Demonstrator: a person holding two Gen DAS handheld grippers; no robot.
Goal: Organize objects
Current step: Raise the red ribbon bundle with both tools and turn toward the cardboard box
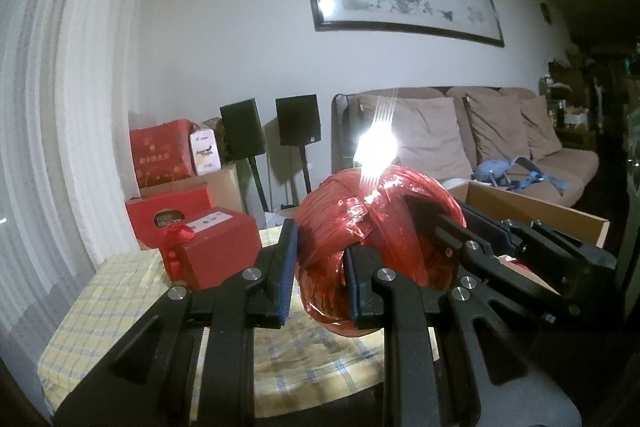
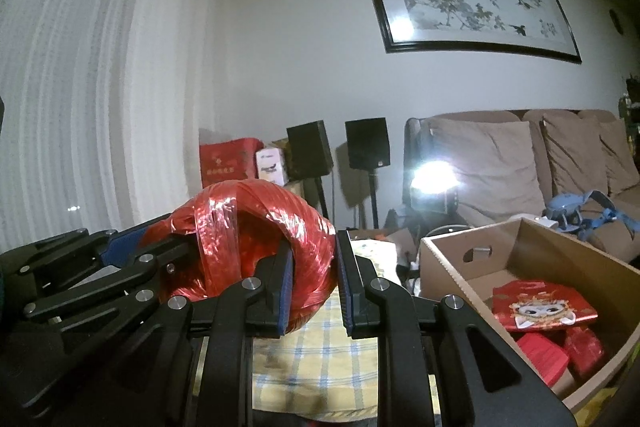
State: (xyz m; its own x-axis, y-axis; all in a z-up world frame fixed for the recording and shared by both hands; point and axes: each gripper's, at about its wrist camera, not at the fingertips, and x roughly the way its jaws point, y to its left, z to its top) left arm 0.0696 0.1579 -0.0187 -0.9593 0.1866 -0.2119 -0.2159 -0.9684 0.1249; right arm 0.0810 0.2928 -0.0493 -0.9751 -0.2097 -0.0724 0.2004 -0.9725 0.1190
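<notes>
Both tools are built alike: the left gripper (image 1: 320, 271) and the right gripper (image 2: 313, 279) are matte black plastic, each with two flat fingers faced in ribbed blue pads (image 1: 290, 259). Angular linkage arms with long triangular cut-outs run back from the fingers, pinned by round silver bolt heads (image 2: 253, 283). One small red-tinged screw sits on a side link of the neighbouring gripper in each view
</notes>
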